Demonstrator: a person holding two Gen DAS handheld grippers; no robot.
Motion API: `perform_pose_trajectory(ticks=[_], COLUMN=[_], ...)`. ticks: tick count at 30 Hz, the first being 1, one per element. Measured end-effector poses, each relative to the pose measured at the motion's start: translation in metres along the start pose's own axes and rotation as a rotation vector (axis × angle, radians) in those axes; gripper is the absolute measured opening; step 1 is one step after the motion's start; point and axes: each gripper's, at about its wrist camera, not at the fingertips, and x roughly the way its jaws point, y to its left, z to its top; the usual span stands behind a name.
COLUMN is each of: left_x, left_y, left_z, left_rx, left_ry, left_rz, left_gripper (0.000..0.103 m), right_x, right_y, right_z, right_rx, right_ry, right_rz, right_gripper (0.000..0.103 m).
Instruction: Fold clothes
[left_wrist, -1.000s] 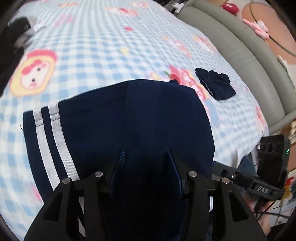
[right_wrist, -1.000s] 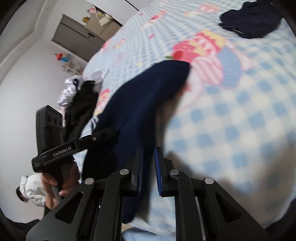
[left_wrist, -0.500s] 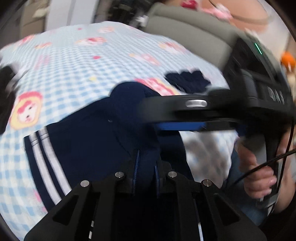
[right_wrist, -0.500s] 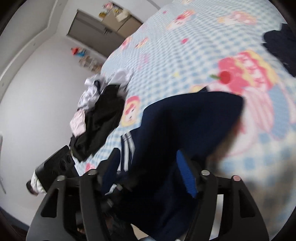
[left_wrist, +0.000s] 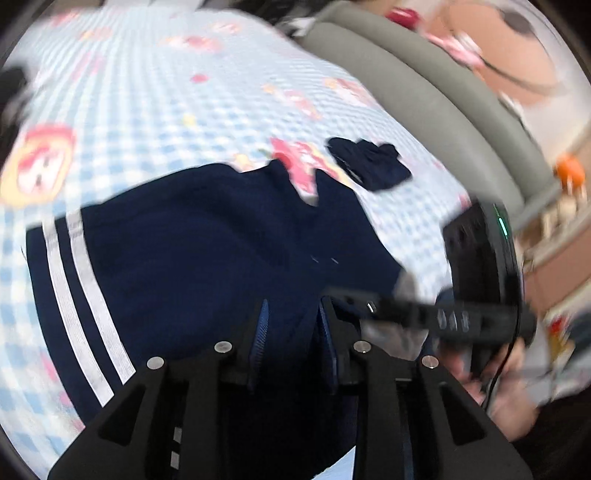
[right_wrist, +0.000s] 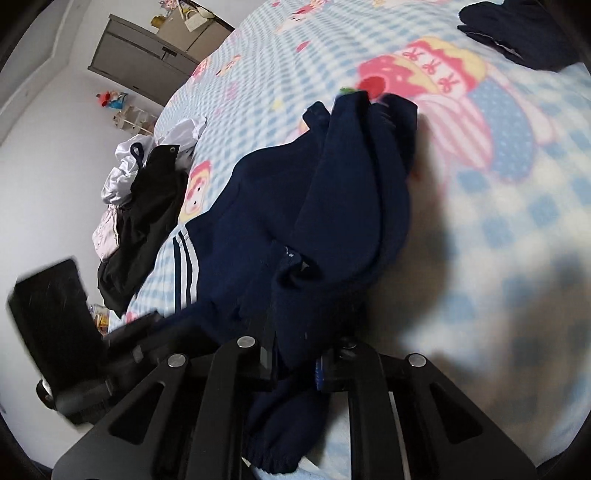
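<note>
Since half a second ago the right gripper (right_wrist: 295, 354) has closed on the navy striped garment (left_wrist: 207, 258), while the left gripper (left_wrist: 291, 332) has opened slightly, fabric between its fingers. The garment lies bunched on the checked bedsheet (left_wrist: 155, 110), well apart from a small navy item (left_wrist: 369, 166).

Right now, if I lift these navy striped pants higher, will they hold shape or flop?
Likely flop: the navy pants already bunch and drape in soft folds around the right gripper. Probably light, since the cuff end hangs limp. The knit looks grippy, not slippery.
</note>
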Motion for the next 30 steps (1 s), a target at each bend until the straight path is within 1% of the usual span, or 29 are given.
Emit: perform_pose_trajectory(ticks=[2,3,4,5,6,10,11,13,14,16,18,19,21,25,27,28,30], left_x=[-0.002,-0.006,-0.009,-0.011,-0.009,0.000,0.010,0.027,0.033,0.040,0.043,0.045,0.047,0.016,-0.001,-0.010,-0.026], left_y=[0.003,0.002,0.000,-0.001,-0.001,-0.009,-0.013,-0.018,-0.023,-0.034,-0.040,-0.041,-0.042,-0.028,-0.019,-0.013,0.003], left_z=[0.008,0.012,0.015,0.017,0.021,0.017,0.013,0.006,0.003,-0.003,-0.004,-0.002,0.003,0.008,0.010,0.010,0.009], left_rx=[-0.065,-0.075,-0.084,-0.094,-0.097,0.012,0.056,0.111,0.145,0.210,0.241,0.243,0.242,0.173,0.137,0.115,0.066], left_ry=[0.008,-0.014,-0.033,-0.049,-0.054,-0.021,0.020,0.095,0.102,0.095,0.081,0.071,0.046,-0.050,-0.094,-0.112,-0.137], left_rz=[-0.052,-0.076,-0.095,-0.115,-0.130,-0.021,0.012,0.041,0.057,0.075,0.083,0.091,0.107,0.105,0.119,0.126,0.132], left_gripper=[0.031,0.034,0.041,0.046,0.047,0.047,0.047,0.047,0.047,0.044,0.026,0.014,0.012,0.010,0.010,0.010,0.010], right_x=[-0.003,-0.005,-0.007,-0.008,-0.010,-0.012,-0.013,-0.013,-0.014,-0.019,-0.026,-0.029,-0.034,-0.040,-0.041,-0.041,-0.037], right_y=[0.000,0.000,0.001,0.001,0.000,-0.006,-0.006,-0.003,-0.003,-0.004,-0.006,-0.008,-0.010,-0.014,-0.015,-0.014,-0.011], right_z=[-0.003,-0.004,-0.005,-0.006,-0.007,-0.008,-0.008,-0.007,-0.006,-0.003,-0.001,0.000,0.003,0.007,0.010,0.012,0.016], right_rx=[-0.014,-0.022,-0.029,-0.036,-0.036,-0.018,-0.022,-0.036,-0.037,-0.023,-0.008,-0.001,0.014,0.043,0.054,0.054,0.049], right_ry=[-0.008,-0.012,-0.016,-0.020,-0.022,-0.023,-0.025,-0.020,-0.015,-0.024,-0.042,-0.052,-0.068,-0.089,-0.097,-0.098,-0.093], right_rz=[-0.011,-0.017,-0.022,-0.028,-0.028,-0.002,0.003,0.002,0.005,0.027,0.041,0.046,0.054,0.060,0.060,0.055,0.044], right_gripper=[0.012,0.012,0.012,0.012,0.012,0.012,0.012,0.014,0.018,0.023,0.027,0.029,0.031,0.033,0.039,0.041,0.041])
